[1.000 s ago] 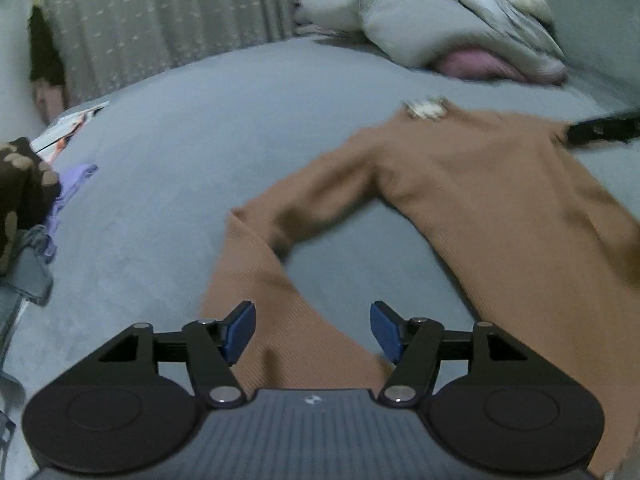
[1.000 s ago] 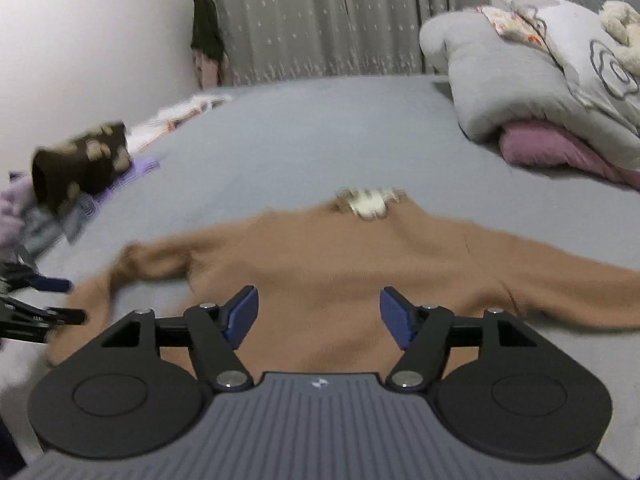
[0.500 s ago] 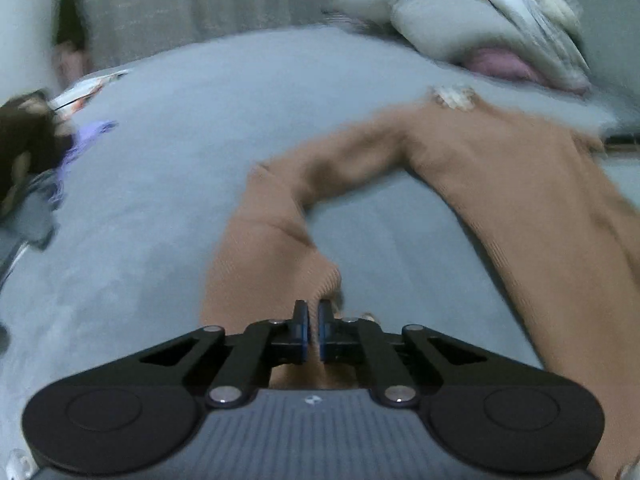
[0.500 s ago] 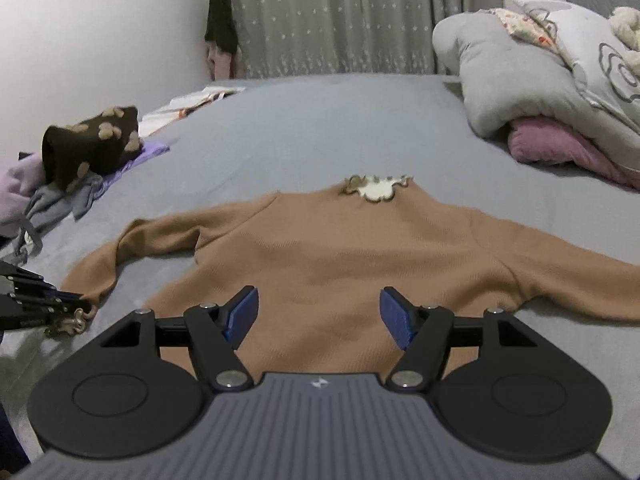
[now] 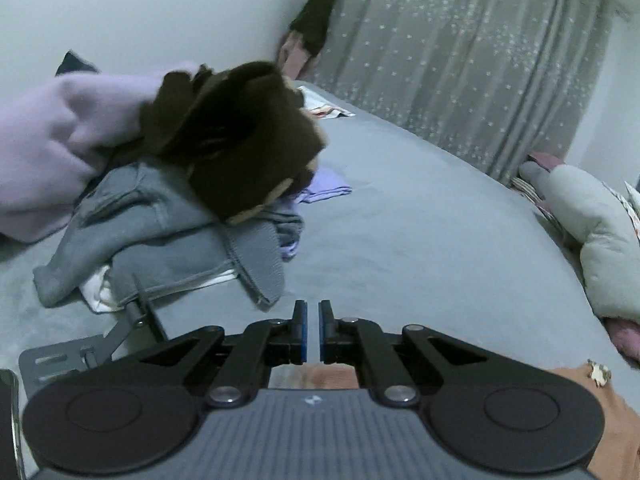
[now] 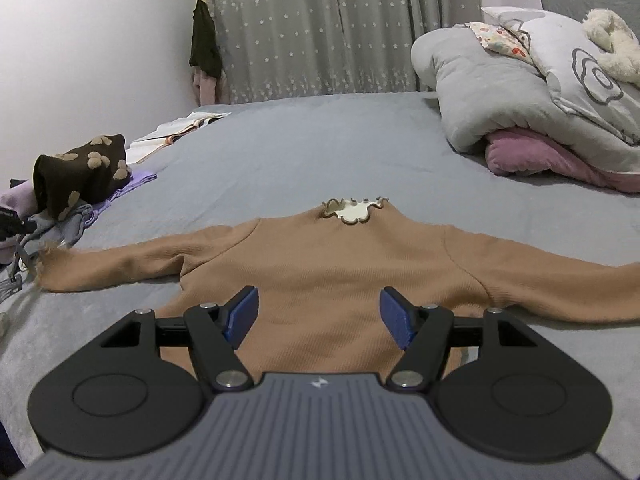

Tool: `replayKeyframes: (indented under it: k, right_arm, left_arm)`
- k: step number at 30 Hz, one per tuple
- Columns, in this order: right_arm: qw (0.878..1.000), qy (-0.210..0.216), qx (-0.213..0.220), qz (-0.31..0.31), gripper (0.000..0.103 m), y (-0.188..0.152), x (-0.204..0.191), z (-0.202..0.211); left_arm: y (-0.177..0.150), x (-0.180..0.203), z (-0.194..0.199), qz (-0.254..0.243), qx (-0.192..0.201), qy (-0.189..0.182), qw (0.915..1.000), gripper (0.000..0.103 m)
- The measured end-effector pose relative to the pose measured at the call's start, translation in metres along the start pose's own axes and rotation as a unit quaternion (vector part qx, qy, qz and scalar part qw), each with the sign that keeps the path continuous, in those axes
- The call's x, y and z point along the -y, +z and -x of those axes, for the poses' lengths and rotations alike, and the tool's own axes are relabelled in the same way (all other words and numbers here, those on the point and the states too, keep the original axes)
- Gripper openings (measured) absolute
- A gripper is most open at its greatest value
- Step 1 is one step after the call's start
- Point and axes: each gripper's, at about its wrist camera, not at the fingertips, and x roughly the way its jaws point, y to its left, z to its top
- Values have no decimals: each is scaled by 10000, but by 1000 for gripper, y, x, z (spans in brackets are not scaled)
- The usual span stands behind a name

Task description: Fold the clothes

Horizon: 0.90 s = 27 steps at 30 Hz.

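Observation:
A tan long-sleeved sweater (image 6: 320, 264) lies flat on the grey bed (image 6: 320, 152), its cream scalloped collar (image 6: 352, 210) at the far side. Both sleeves are spread; the left sleeve (image 6: 120, 260) reaches out to the left, its cuff blurred at the frame's edge. My left gripper (image 5: 313, 320) is shut, and tan sleeve cloth (image 5: 332, 374) shows under its pads. It faces the pile of clothes. My right gripper (image 6: 320, 312) is open above the sweater's lower body, with nothing between its fingers.
A pile of clothes lies at the bed's left: a brown spotted garment (image 5: 240, 140), a grey one (image 5: 160, 240) and a lilac one (image 5: 52, 140). A metal bracket (image 5: 80, 352) lies beside it. A folded duvet and pillows (image 6: 520, 92) fill the back right. An open book (image 6: 180, 128) lies far left.
My left gripper shut on the sleeve's cuff, then rolled and swung left toward the clothes pile, drawing the bent sleeve out straight. The right gripper stayed open and hardly moved.

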Motion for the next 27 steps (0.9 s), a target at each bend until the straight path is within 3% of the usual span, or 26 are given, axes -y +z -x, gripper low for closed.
replayKeyframes:
  k: [3,5,7,11,13,15,18,21,25,27]
  right_arm:
    - [9993,-134,74,-352,69,4,12,-1]
    - [9981,-115,84,-596,69,6,20,-2]
    - [9966,-109,74,-811,69,7,29,-2]
    - [9940,-362,48,-1027,71,13,48,-1]
    - [9890,-399,100,-1418,71,15,68,1]
    - [9663,-561,265,-2497,71,13,125,9]
    - [9199,-1245,443,-3693,71,-5,196,22]
    - [8951,-1815,341,-4057,71,-23,245,23]
    - [8725,-1921,820,-4417,71,-38,281,24]
    - [8548,-2013,1121,-4650,71,-51,302,19]
  left_arm:
    - [-9,16,1,-172,-227,-434,9987,7]
    - [-24,44,3,-569,-428,-840,9939,22]
    - [-52,92,13,-1277,-562,-1157,9834,53]
    - [-89,157,17,-1641,-953,-1642,9680,57]
    - [-97,170,11,-1323,-1230,-1816,9666,63]
    - [-103,175,1,-874,-1579,-1896,9651,64]
    - [-109,171,-25,-196,-2024,-1860,9613,65]
    - [-108,161,-52,133,-2055,-1529,9666,67]
    - [-98,144,-74,846,-1699,-1301,9731,67]
    - [-96,138,-81,1110,-1570,-1238,9735,68]
